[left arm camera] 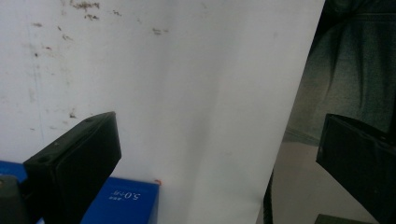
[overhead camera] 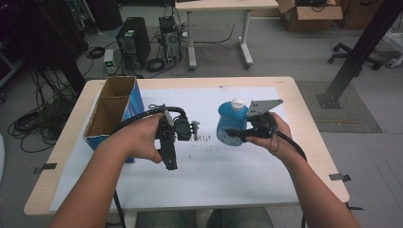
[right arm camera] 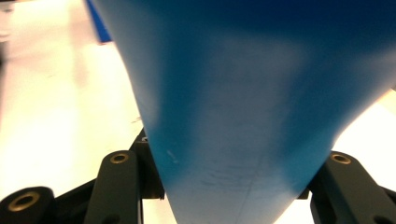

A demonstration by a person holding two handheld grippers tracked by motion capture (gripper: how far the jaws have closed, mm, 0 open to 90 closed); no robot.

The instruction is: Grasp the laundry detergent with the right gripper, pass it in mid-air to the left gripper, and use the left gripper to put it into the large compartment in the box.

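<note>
A blue plastic bottle (overhead camera: pixel 230 122) with a white cap (overhead camera: pixel 237 102) hangs tilted above the white sheet. My right gripper (overhead camera: pixel 236 134) is shut on it from the right side. In the right gripper view the bottle's blue body (right arm camera: pixel 243 102) sits wedged between the two black jaws of my right gripper (right arm camera: pixel 233 182). My left gripper (overhead camera: pixel 170 159), held in the left hand at centre left, points back toward the table's near edge. Seen from its own camera, my left gripper (left arm camera: pixel 219 140) is open with its jaws wide apart over bare white paper.
A cardboard box (overhead camera: pixel 111 107) with blue sides and two open compartments stands at the table's left; its blue side (left arm camera: pixel 123 200) appears beside the left jaw. A smudged white sheet (overhead camera: pixel 214 175) covers the wooden table (overhead camera: pixel 304 118). Cables, a computer tower and another table lie beyond.
</note>
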